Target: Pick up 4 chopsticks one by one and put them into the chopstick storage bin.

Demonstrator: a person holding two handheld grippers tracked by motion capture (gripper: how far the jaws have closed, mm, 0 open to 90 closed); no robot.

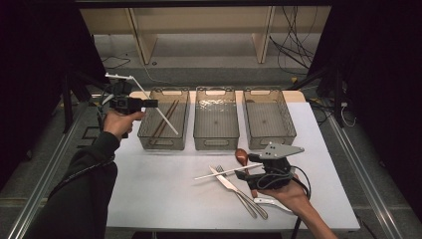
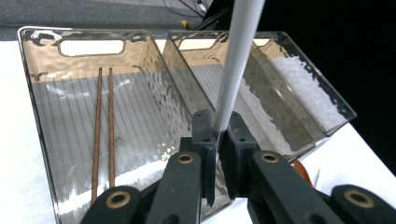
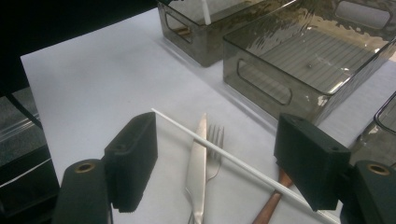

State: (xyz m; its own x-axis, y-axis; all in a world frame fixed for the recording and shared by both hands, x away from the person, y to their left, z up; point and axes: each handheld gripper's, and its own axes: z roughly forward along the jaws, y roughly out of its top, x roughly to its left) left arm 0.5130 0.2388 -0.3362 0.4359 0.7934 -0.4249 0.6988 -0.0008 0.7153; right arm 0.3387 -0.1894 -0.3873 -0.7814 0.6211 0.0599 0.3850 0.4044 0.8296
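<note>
Left gripper (image 2: 217,154): jaws pressed together on a white chopstick (image 2: 236,65), pinched near one end, the rest slanting up and away between the pads.
White chopstick, from above: it (image 1: 158,112) slants from the gripper (image 1: 149,103) down across the left bin (image 1: 164,143), its far end over the bin's floor (whether it touches the floor, I cannot tell).
Left bin contents: two brown chopsticks (image 2: 103,126) lying side by side along the floor.
Right gripper (image 3: 219,163): jaws spread wide, nothing pinched, hovering low over the table (image 1: 164,184).
Between its jaws: a second white chopstick (image 3: 219,151) lying across a knife (image 3: 197,163) and a fork (image 3: 215,149).
Beside them: a wooden spoon (image 1: 242,157), just in front of the middle bin (image 1: 215,119).
Right bin (image 1: 269,118): beyond the right gripper, well apart from the left one.
</note>
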